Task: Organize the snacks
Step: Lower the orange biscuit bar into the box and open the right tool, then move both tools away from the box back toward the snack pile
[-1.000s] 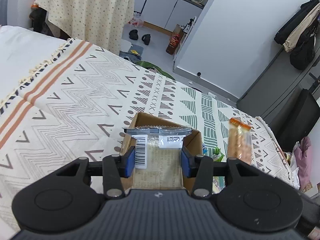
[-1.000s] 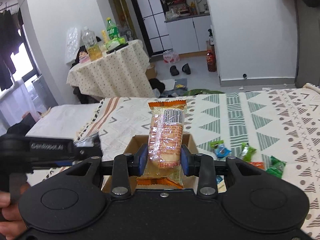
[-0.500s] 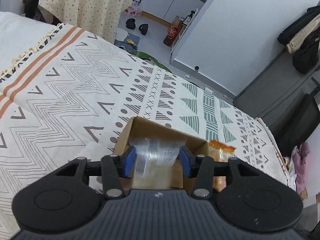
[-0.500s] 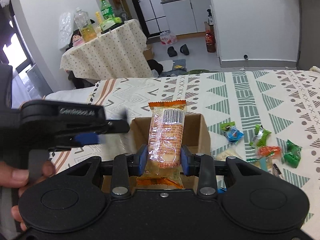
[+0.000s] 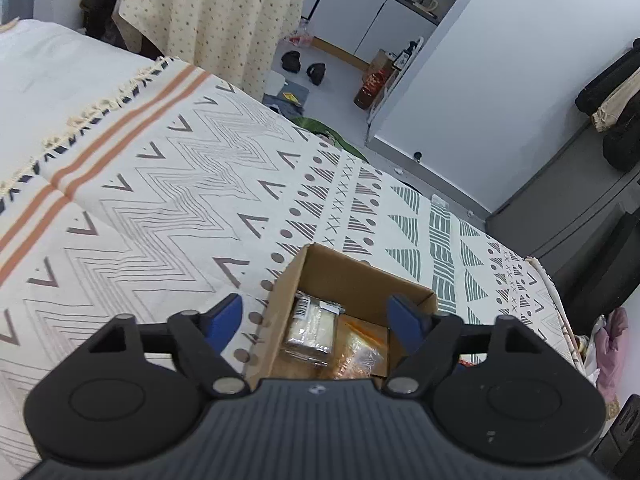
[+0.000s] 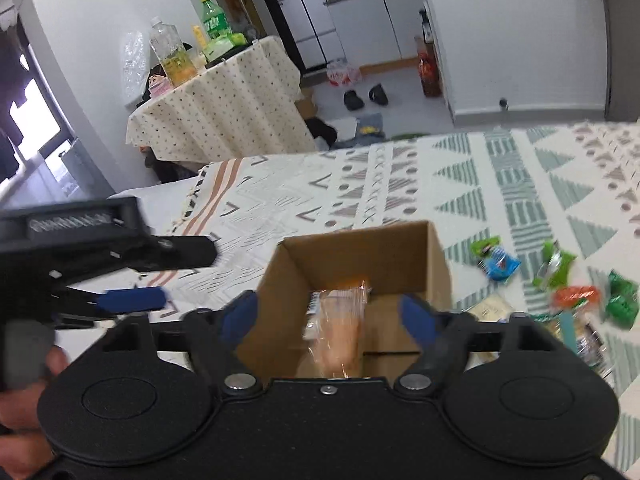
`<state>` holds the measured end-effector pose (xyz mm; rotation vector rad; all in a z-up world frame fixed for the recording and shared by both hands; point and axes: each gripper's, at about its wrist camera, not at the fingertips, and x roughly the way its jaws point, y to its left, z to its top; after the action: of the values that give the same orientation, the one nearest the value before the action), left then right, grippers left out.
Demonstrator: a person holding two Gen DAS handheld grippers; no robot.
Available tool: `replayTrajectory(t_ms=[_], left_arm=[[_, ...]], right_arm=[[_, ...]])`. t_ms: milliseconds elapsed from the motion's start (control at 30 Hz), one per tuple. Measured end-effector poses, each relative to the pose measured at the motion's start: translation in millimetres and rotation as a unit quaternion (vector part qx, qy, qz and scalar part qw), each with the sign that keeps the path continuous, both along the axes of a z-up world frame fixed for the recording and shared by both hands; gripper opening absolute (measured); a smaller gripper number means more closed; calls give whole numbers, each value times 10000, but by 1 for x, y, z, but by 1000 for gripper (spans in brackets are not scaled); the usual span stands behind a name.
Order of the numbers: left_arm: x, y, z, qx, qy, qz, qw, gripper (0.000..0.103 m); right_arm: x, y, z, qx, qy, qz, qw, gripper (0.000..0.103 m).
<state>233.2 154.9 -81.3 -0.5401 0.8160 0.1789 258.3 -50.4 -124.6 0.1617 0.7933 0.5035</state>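
Bed covered by patterned blanket; cardboard box placed on it. Both hand-held grippers, left and right, spread wide, nothing gripped. Clear-wrapped snack and orange-wrapped snack seen inside box.

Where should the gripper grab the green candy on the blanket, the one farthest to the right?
Pinch the green candy across its puffy middle, coming straight down from above. It lies flat on the blanket, so nothing can slide under it, and the thin wrapper ends would likely slip. The orange candy sits close beside it, so set one of the jaws carefully into that gap. Blur hides finer detail.
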Motion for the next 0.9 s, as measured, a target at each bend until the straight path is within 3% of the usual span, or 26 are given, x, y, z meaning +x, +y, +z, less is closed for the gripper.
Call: replayTrajectory(t_ms=[133,467,633,900], left_arm=[[-10,-5,6,59,-11,-29,10000,92],[-36,-34,15,339,240,-235,9989,97],[-45,-52,23,315,196,-264,9990,103],[-56,-87,35,512,57,-309,9982,103]], right_arm=[[-3,-13,7,47,79,-84,9999,79],[-16,-45,28,-22,255,-127,9996,81],[-24,-60,38,-47,205,-60,9998,90],[-37,-92,53,-23,18,-98,9999,98]])
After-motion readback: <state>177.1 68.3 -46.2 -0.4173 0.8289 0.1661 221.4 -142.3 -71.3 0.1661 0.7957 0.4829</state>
